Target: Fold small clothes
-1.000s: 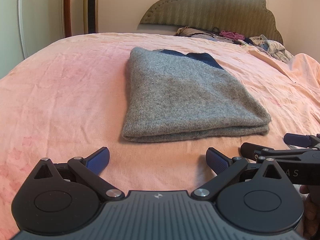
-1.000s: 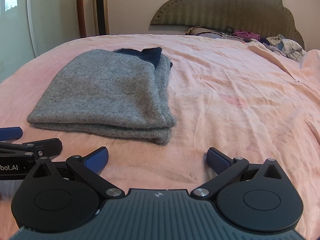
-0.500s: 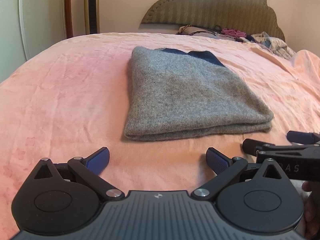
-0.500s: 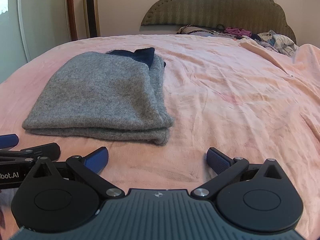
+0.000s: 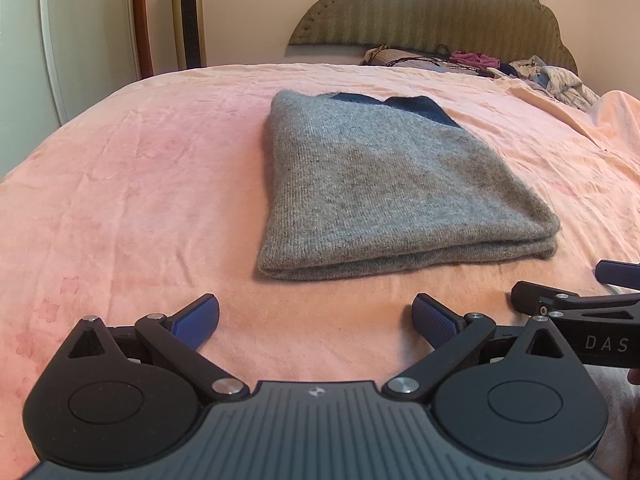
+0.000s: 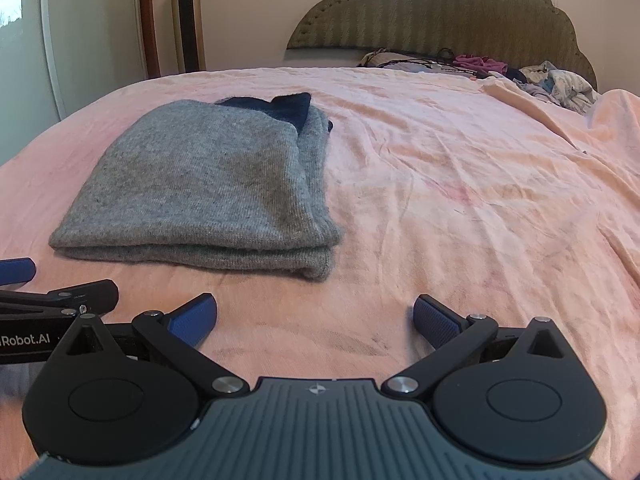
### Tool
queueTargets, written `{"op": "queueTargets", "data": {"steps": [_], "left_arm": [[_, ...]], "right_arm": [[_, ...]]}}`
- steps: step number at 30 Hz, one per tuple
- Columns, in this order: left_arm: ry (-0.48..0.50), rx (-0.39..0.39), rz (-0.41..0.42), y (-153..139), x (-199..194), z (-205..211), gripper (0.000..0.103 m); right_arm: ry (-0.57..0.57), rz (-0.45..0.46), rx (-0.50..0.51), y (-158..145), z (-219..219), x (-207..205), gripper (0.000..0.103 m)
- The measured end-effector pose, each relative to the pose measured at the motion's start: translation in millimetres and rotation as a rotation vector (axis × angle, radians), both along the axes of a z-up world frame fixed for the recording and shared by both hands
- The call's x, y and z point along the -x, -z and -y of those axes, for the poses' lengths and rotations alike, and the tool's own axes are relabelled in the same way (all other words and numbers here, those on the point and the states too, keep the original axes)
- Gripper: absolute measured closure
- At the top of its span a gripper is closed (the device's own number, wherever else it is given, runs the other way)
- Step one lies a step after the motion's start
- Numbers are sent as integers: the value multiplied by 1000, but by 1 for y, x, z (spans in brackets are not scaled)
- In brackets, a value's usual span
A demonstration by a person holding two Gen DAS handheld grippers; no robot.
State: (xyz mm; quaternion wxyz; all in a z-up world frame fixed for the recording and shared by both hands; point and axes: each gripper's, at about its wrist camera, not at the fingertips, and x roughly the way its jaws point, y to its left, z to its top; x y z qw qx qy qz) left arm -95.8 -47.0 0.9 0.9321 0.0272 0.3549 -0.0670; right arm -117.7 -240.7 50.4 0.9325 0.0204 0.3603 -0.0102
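A: So, where's your grey knit sweater [image 5: 384,184]?
B: Folded on the pink bed [image 5: 120,200], ahead of your left gripper [image 5: 316,320] and right gripper [image 6: 316,320], both spread, empty.
A: Handling?
B: Soft, floppy; pinch its 2 near corners.

Left gripper [image 5: 316,318] spread empty, right gripper [image 6: 316,318] likewise

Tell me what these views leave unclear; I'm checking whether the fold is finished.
- Grey sweater: its underside and inner layers are hidden by the top fold, both views.
- Navy part: mostly tucked under grey knit; collar or sleeve, cannot tell.
- Clothes pile by the headboard: too small to count items.
- Right gripper: cut off by the left view's edge.
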Motion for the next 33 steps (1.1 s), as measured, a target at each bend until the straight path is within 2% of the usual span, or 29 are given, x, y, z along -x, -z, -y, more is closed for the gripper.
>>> {"op": "queueTargets", "data": {"steps": [33], "left_arm": [[2,-2,-1,0,0,1,0]], "right_arm": [[11,4,2,1,2,1,0]]}}
